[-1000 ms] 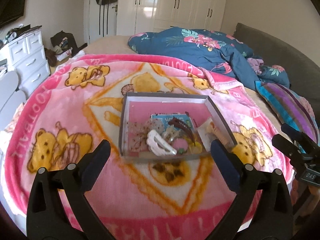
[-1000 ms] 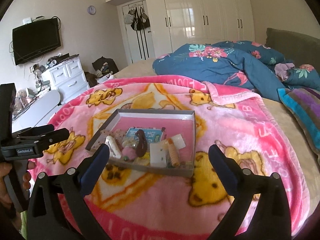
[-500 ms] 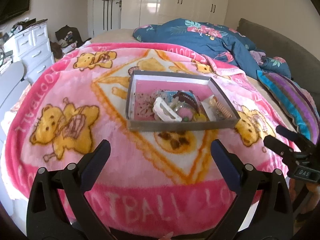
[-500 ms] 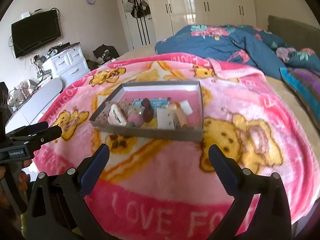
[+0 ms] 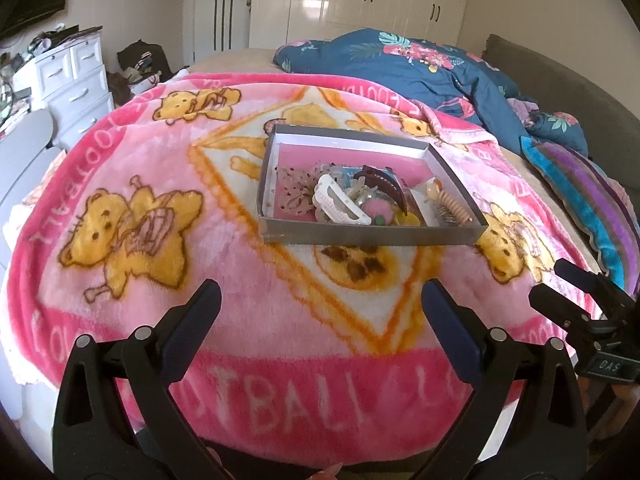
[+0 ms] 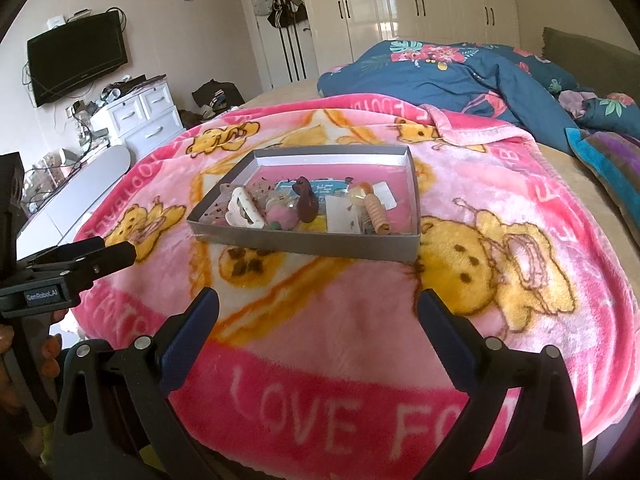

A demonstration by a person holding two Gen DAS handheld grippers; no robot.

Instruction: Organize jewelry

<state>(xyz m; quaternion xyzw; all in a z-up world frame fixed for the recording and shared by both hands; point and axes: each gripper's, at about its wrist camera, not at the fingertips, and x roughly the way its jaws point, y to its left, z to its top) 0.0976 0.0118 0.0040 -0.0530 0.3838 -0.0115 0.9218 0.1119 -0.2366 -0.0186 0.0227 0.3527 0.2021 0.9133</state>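
Note:
A shallow grey box [image 5: 372, 236] with a pink floor sits on the pink bear blanket; it also shows in the right wrist view [image 6: 304, 245]. In it lie a white hair claw [image 5: 338, 202], a dark brown claw clip [image 5: 382, 182], a pink pompom [image 5: 378, 207], a coiled peach hair tie [image 5: 452, 206] and other small pieces. My left gripper [image 5: 320, 312] is open and empty, well short of the box. My right gripper [image 6: 318, 314] is open and empty, also short of the box. Each gripper shows at the edge of the other's view.
The pink blanket [image 5: 140, 168] covers the bed's near end. A blue floral duvet [image 5: 420, 68] and a striped pillow [image 5: 580, 184] lie behind and right. White drawers [image 6: 140, 116] and a wall TV [image 6: 76, 58] stand left. Wardrobes [image 6: 420, 0] line the far wall.
Both grippers have pulled back from the box, which now looks smaller and farther off. More of the blanket's front edge shows. Both stay open and empty.

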